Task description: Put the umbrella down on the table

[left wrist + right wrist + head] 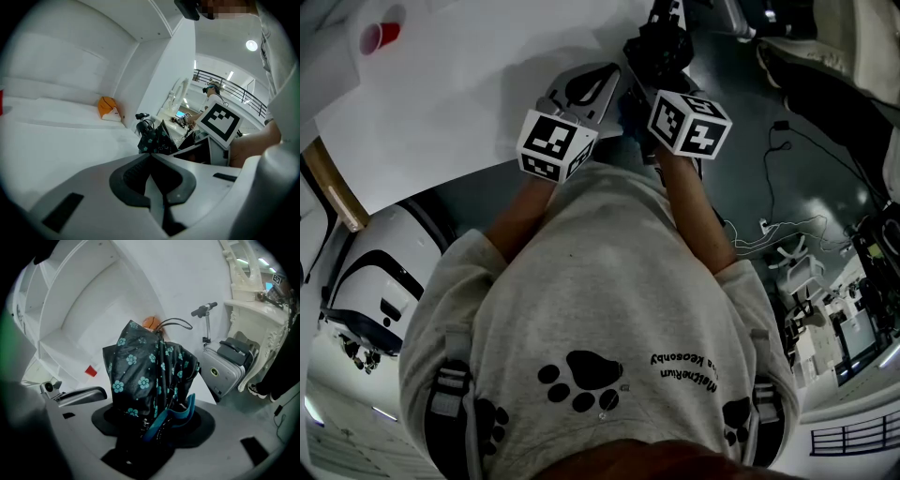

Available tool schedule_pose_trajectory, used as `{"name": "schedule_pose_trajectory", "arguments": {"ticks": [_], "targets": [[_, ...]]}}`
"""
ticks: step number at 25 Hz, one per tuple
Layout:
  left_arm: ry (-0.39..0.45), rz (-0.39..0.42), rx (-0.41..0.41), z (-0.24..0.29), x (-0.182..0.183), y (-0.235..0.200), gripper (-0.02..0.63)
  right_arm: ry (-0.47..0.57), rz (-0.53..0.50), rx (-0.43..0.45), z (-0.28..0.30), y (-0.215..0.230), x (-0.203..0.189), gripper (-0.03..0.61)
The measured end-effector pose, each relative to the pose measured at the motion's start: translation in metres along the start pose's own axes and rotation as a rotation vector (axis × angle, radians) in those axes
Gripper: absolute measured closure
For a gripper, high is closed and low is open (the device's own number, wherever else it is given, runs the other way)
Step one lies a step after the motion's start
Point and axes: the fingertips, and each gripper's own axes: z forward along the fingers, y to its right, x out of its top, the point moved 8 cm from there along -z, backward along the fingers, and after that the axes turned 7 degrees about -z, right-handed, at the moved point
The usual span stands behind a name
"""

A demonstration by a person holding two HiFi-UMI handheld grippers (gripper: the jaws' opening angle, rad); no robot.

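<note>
A folded black umbrella (145, 376) with teal flowers and a blue strap stands up out of my right gripper (152, 422), whose jaws are shut on its lower end. In the head view the umbrella (661, 47) hangs at the right edge of the white table (441, 103). My left gripper (150, 157) is beside it over the table, its jaws together with nothing between them. From the left gripper view the umbrella (154, 138) shows just past the jaw tips, apart from them.
A red cup (380, 36) stands at the table's far left. An orange object (107, 108) lies at the table's far end by a white wall. A scooter (205, 315) and a grey suitcase (225, 364) stand on the floor to the right.
</note>
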Motion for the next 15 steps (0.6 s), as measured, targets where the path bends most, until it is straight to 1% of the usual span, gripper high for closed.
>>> {"name": "schedule_pose_trajectory", "arguments": {"ticks": [15], "targets": [[-0.005, -0.019, 0.005, 0.008, 0.001, 0.001, 0.597, -0.082, 0.077, 0.009, 0.010, 0.012, 0.005, 0.288]]}}
